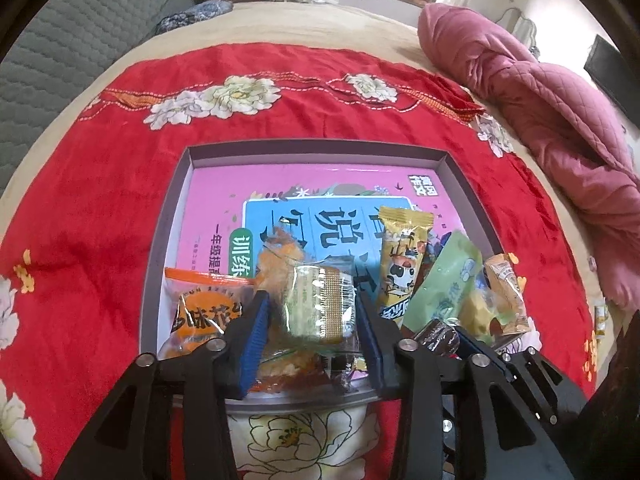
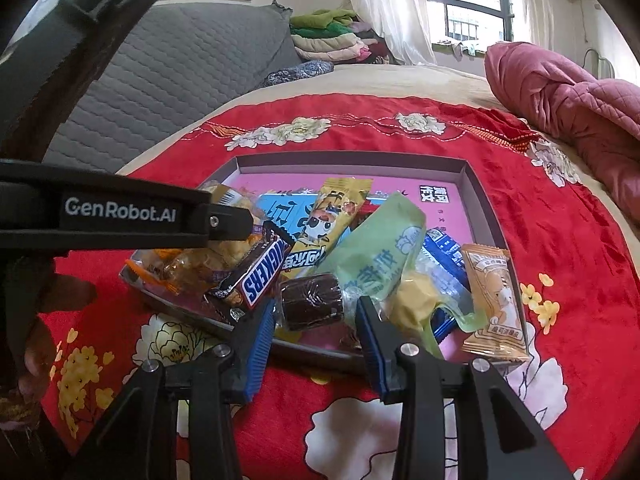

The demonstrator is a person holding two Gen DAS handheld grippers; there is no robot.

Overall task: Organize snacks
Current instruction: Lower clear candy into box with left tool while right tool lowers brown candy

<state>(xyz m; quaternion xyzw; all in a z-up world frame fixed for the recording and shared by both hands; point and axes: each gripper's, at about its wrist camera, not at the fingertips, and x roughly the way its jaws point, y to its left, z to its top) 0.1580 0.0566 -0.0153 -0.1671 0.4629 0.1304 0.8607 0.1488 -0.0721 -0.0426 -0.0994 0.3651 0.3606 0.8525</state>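
Two snacks sit between two sets of jaws at once: the left gripper (image 1: 316, 322) has its blue pads either side of a clear-wrapped pale green cake (image 1: 318, 304), seemingly pressing the wrapper, while the right gripper (image 2: 316, 322) brackets a dark chocolate roll (image 2: 312, 300) in clear film, with a gap on each side that leaves me unsure whether it has any hold yet. Both pieces lie at the near edge of the grey tray (image 2: 478, 184), whose floor is a pink and blue printed sheet, and both rest among a loose heap: a Snickers bar (image 2: 260, 276) slanting toward the near left corner, a yellow cow-print packet (image 2: 324, 216) pointing toward the far edge, a long green pouch (image 2: 380, 248) lying diagonally, and a tan packet (image 2: 494, 300) by the right edge. The roll's long axis runs crosswise to the right jaws, so they straddle its length rather than its width, which I would guess makes for an awkward pinch. An orange bag (image 1: 204, 304) fills the near left corner beside the left jaws. Underneath is a red flowered blanket (image 1: 120, 184) spread on a bed, a crimson quilt (image 1: 540, 92) bunched at its right edge, folded clothes (image 2: 328, 36) stacked by the window.
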